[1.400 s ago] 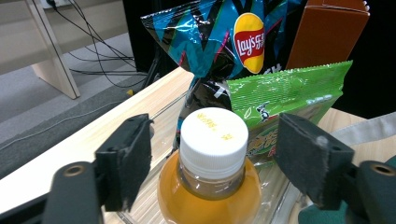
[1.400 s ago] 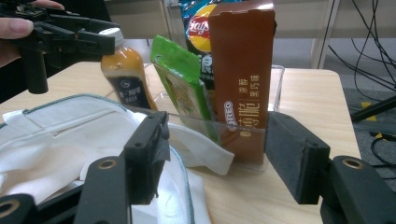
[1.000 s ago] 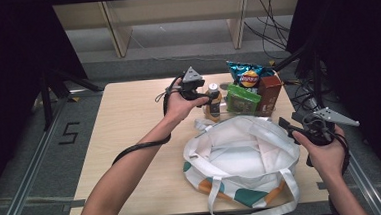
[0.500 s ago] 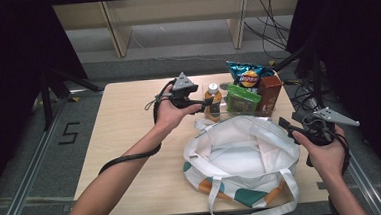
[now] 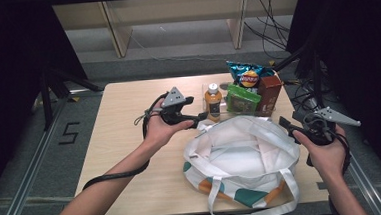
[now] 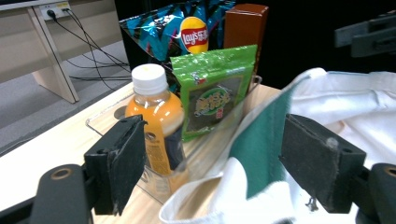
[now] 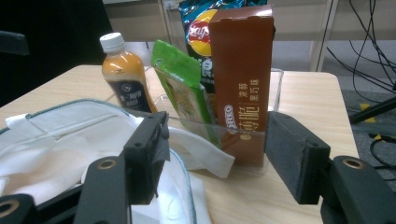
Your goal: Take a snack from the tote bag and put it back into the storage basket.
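Left gripper (image 5: 199, 118), jaws apart and holding nothing, is nearing the tote bag's (image 5: 241, 149) rim beside the orange bottle (image 5: 213, 100) in the clear bin (image 6: 116, 114); right gripper (image 5: 289, 127) is hovering open at the bag's other side. Next, probably, comes closing on the bottle. Everything is sitting on a pale wooden table (image 5: 124, 116) over grey floor.

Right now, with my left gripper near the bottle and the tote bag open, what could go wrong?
1. The left gripper, jaws open, sits at the tote bag rim; closing might catch cloth rather than the orange drink bottle.
2. The bottle stands in a clear tray close beside the green snack packet; a sideways reach may topple either.
3. The bag's limp rim could fold shut.
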Action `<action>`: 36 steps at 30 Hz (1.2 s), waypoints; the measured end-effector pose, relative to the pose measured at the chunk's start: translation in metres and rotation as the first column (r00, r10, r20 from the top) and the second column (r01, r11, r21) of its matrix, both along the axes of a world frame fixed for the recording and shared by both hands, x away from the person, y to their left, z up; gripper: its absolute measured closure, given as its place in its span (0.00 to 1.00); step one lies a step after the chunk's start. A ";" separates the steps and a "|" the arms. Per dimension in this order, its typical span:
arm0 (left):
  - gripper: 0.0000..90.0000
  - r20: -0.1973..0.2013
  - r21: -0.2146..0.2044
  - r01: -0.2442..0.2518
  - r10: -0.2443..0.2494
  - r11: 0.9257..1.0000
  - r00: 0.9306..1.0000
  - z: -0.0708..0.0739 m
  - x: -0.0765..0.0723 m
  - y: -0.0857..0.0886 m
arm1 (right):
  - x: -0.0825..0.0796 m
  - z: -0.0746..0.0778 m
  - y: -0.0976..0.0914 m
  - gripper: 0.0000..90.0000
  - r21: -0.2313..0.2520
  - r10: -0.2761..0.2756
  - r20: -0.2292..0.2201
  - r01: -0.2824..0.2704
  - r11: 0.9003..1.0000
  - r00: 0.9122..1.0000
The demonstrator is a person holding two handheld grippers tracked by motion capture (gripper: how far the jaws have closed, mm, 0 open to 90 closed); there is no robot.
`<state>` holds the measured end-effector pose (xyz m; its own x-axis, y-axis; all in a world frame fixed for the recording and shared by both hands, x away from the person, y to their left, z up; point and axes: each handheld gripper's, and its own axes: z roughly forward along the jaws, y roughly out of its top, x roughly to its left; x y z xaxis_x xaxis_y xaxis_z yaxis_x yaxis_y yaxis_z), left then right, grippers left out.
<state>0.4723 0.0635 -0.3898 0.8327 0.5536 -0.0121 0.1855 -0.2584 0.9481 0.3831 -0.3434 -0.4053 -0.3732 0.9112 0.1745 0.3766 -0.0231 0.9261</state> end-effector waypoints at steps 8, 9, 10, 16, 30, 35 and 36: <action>0.24 0.000 0.011 0.015 -0.015 1.000 1.000 -0.008 -0.013 0.007 | 0.001 -0.001 -0.001 0.45 -0.013 0.004 0.020 -0.004 1.000 1.000; 0.24 0.000 0.011 0.015 -0.015 1.000 1.000 -0.008 -0.013 0.007 | 0.001 -0.001 -0.001 0.45 -0.013 0.004 0.020 -0.004 1.000 1.000; 0.24 -0.005 0.011 0.012 -0.012 1.000 1.000 -0.010 -0.015 0.010 | 0.002 -0.001 -0.002 0.45 -0.032 0.007 0.029 -0.006 0.999 1.000; 0.24 0.003 0.013 0.014 -0.014 1.000 1.000 -0.015 -0.021 0.018 | 0.000 -0.001 0.000 0.45 -0.012 0.004 0.015 -0.004 1.000 1.000; 0.24 -0.004 0.006 0.008 -0.008 1.000 1.000 -0.034 -0.039 0.043 | 0.000 0.000 0.000 0.45 -0.023 -0.002 0.019 0.003 1.000 1.000; 0.25 -0.020 0.000 0.008 -0.008 1.000 1.000 -0.043 -0.049 0.049 | 0.000 -0.001 0.000 0.45 -0.011 -0.001 0.017 0.001 1.000 1.000; 0.25 -0.023 -0.001 0.007 -0.007 1.000 1.000 -0.044 -0.051 0.050 | 0.000 -0.001 0.000 0.45 -0.010 -0.001 0.017 0.001 1.000 1.000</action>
